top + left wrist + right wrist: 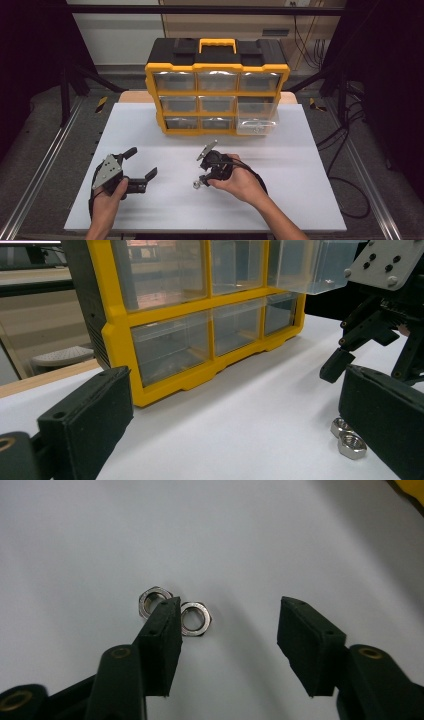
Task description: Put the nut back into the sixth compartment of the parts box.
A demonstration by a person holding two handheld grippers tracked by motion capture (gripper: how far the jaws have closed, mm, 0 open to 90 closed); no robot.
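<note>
My right hand-held gripper point(227, 617) stands half-open over 2 nuts point(196, 618) on the counter point(300, 150), before the yellow organizer point(217, 90). One jaw sits between them; closing may scatter both.

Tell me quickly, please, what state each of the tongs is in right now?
Left tongs: open, holding nothing.
Right tongs: open, one hex nut between the jaws, not gripped.

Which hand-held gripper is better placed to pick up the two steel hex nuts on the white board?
Right. The right hand-held gripper is tipped down over the two steel hex nuts, jaws apart, one pad's tip between them. The left hand-held gripper rests open off to the side, aimed at the yellow drawer organiser.
</note>
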